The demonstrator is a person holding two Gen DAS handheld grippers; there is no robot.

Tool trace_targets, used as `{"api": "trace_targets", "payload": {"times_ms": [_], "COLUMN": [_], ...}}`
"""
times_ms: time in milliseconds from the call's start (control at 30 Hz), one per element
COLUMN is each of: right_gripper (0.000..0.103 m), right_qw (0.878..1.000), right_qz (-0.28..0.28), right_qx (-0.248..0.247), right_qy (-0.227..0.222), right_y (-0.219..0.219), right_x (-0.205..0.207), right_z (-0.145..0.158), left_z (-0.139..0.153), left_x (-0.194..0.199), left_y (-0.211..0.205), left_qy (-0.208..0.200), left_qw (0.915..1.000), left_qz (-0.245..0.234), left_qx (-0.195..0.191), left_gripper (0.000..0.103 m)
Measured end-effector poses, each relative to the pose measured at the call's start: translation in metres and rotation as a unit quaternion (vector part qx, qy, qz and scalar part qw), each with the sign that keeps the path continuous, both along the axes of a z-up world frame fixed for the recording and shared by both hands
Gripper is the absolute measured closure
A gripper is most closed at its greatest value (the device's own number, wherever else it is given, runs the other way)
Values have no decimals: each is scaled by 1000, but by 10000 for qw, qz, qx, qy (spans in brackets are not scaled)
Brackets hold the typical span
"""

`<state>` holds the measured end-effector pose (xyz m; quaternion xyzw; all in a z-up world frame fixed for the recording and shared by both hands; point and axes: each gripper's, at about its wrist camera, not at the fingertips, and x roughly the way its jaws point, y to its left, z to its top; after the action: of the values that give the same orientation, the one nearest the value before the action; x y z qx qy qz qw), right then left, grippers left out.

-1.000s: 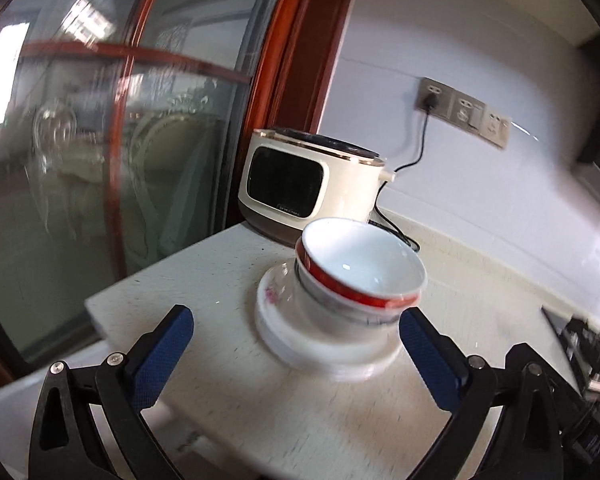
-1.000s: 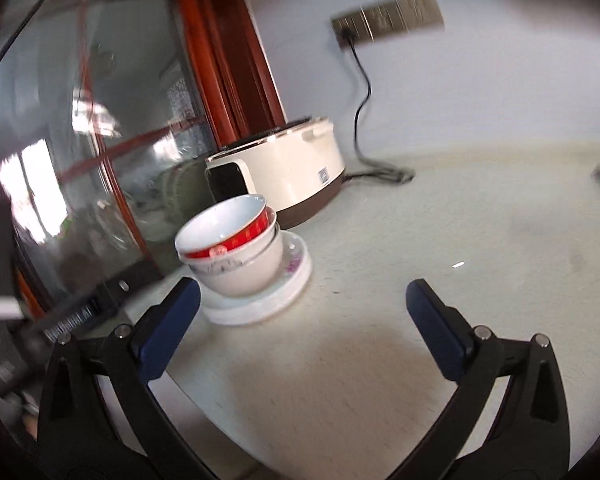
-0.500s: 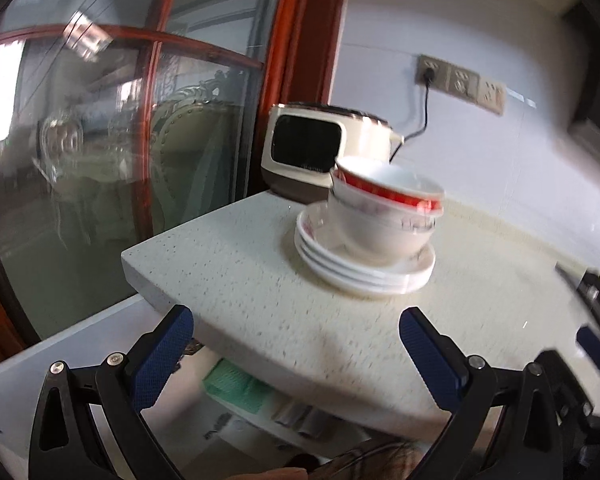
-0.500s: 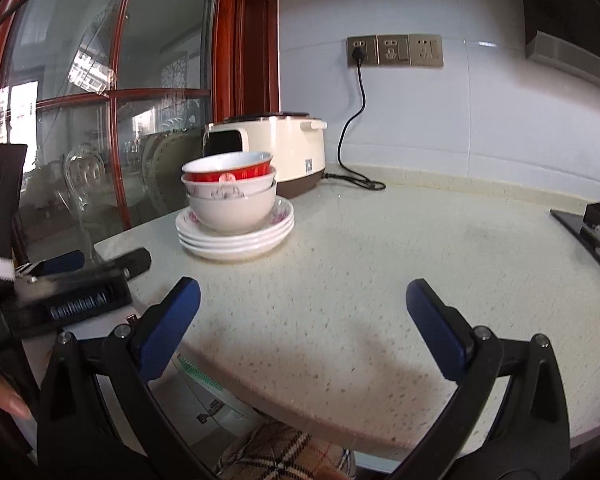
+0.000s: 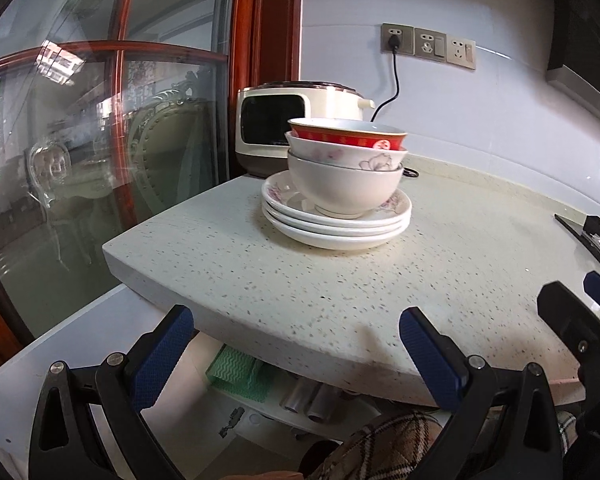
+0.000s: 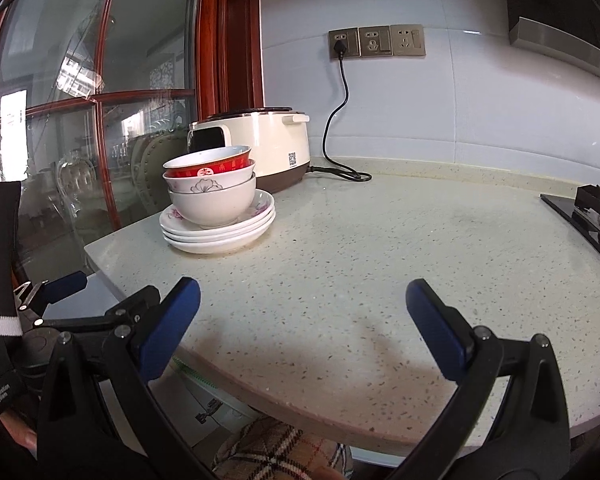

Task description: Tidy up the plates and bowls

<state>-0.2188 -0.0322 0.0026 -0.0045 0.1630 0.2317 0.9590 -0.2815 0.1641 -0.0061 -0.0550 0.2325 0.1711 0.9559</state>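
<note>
**Mia:** What are the tongs doing?

**Ben:** The left gripper (image 5: 296, 344) has its two blue pads spread wide apart. Nothing is between them. It hangs low, at the front edge of the speckled countertop (image 5: 340, 280). The right gripper (image 6: 302, 320) is spread wide too, and it grasps nothing. It hangs over the front part of the same counter.

**Mia:** Can they see each other?

**Ben:** Yes. In the left wrist view, the right gripper peeks in at the far right. In the right wrist view, the left one shows at the far left, low down beside the counter.

**Mia:** Where are the dishes?

**Ben:** Near the left corner of the counter, well away from both grippers. Three white plates (image 5: 336, 228) sit in a pile. The top one has pink flowers. A plain white bowl (image 5: 344, 188) stands on the plates. A flower bowl (image 5: 344, 154) sits inside that one, and a red bowl (image 5: 346, 134) sits on top.

**Mia:** What is behind them?

**Ben:** A cream rice cooker (image 6: 268, 144), just behind the stack. Its black cord (image 6: 336, 120) goes up to a wall socket (image 6: 342, 44). A glass door with a red wood frame (image 5: 256, 60) is on the left. A gas stove (image 6: 596, 216) is at the right edge.
</note>
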Motion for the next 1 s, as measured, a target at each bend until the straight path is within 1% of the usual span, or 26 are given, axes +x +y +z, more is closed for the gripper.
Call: {"api": "trace_targets", "payload": {"times_ms": [300, 1000], "right_gripper": [0, 0], "right_qw": [10000, 10000], "right_qz": [1, 10], "right_qx": [0, 13], "right_qy": [16, 45], "right_y": [0, 0], "right_x": [0, 0], "right_z": [-1, -1], "left_z": [-5, -9], "left_x": [-2, -2], "left_y": [-6, -6], "left_qy": [61, 143], "left_qw": [10000, 9999], "left_qz": [-54, -78], "left_qx": [9, -10], "left_gripper": [0, 0]}}
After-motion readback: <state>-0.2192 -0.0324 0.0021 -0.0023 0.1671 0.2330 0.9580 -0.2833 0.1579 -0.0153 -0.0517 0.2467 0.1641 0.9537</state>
